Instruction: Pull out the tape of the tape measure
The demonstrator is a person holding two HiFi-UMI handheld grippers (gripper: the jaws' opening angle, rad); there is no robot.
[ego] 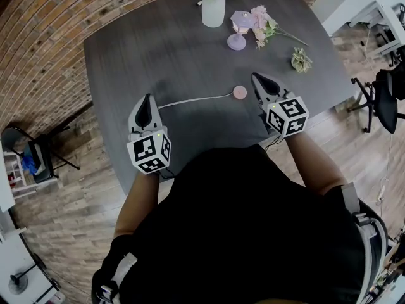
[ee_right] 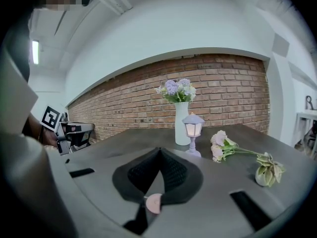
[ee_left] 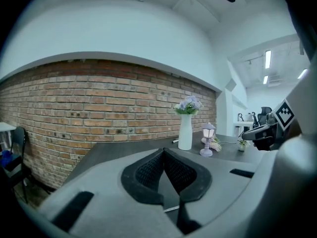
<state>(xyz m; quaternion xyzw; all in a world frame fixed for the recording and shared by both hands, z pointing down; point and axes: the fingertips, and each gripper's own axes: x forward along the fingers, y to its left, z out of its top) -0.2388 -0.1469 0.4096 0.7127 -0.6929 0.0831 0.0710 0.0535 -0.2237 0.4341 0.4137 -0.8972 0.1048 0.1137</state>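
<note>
A small round pink tape measure (ego: 239, 92) lies on the dark table (ego: 158, 43), with its white tape (ego: 193, 99) drawn out to the left. The tape's far end lies beside my left gripper (ego: 147, 97), whose jaws are shut with nothing between them. In the left gripper view the gripper (ee_left: 163, 151) has its tips together, and a bit of tape (ee_left: 171, 208) shows on the table below. My right gripper (ego: 256, 76) hovers just right of the tape measure, shut and empty. The pink case (ee_right: 153, 203) shows beneath that gripper (ee_right: 159, 150) in the right gripper view.
At the table's far side stand a white vase of purple flowers (ego: 213, 8), a lavender lantern (ego: 239, 27), pink flowers (ego: 262, 25) and a small potted sprig (ego: 301, 59). An office chair (ego: 383, 100) is right of the table and a folding chair (ego: 31, 147) left.
</note>
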